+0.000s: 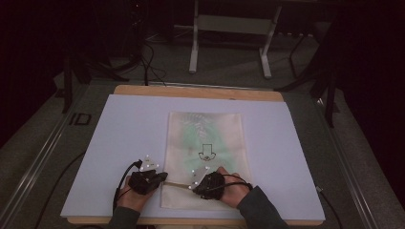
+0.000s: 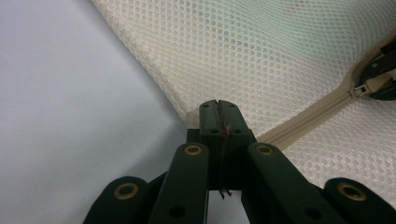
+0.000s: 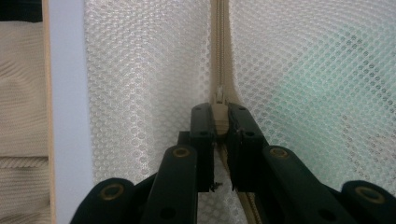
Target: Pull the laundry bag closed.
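1. Mesh bag (image 1: 205,152) lies flat on the white board (image 1: 119,143), zipper (image 2: 308,116) along its near end.
2. My left gripper (image 2: 218,114) is clamped on the bag's corner edge.
3. My right gripper (image 3: 219,119) is clamped on the zipper pull (image 3: 218,112).
4. Zipper run looks barely started; most remains, I judge.

A wooden table top (image 1: 200,91) carries everything; its light brown edge shows at 12 o'clock and again as a thin strip at 6 o'clock. Directly on it lies a large pale lavender sheet (image 1: 119,138), which covers almost the whole top. In the right gripper view the sheet (image 3: 70,93) appears as a narrow band beside the wooden edge (image 3: 45,93). On the sheet, a little toward 6 o'clock from its middle, lies flat a cream mesh bag (image 1: 205,143) with something green faintly visible inside. A beige zipper (image 2: 308,116) runs across the bag near its 6 o'clock end. The bag's edge at 9 o'clock rests on the sheet (image 2: 70,116).
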{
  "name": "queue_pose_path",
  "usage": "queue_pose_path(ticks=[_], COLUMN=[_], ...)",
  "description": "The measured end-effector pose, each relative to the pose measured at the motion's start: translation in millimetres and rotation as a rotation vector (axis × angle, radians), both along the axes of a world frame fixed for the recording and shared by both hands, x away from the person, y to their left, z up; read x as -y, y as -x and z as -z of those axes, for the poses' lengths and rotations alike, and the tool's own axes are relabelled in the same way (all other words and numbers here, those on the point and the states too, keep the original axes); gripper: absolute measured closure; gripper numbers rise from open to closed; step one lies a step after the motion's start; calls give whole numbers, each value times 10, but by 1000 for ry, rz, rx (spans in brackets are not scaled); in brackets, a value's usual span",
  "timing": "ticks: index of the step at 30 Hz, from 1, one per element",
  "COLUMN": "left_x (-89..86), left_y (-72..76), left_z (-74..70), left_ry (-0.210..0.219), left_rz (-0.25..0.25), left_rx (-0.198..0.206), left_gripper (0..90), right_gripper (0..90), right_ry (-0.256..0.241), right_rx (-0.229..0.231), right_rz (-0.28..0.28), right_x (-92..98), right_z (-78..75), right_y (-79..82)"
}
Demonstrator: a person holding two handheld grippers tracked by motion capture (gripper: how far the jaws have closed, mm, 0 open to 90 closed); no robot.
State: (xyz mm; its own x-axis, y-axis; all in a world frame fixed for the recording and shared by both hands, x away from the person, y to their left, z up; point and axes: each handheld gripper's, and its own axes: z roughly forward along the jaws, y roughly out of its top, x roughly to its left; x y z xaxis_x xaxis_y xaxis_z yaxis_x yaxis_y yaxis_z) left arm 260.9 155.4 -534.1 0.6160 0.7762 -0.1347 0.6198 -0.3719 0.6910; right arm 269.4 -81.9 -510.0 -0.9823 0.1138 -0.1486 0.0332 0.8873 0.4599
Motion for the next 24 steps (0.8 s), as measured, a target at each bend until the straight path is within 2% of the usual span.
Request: queue_pose_path(ticks=[24], left_x=[3], left_y=[3], left_z=[-1], left_ry=[-2], left_rz=[-1], left_rx=[1], left_gripper=[891], right_gripper=[822], right_ry=[5], right_rx=[-10], right_rz=[16], right_x=[138], right_z=[-3], right_y=[-5])
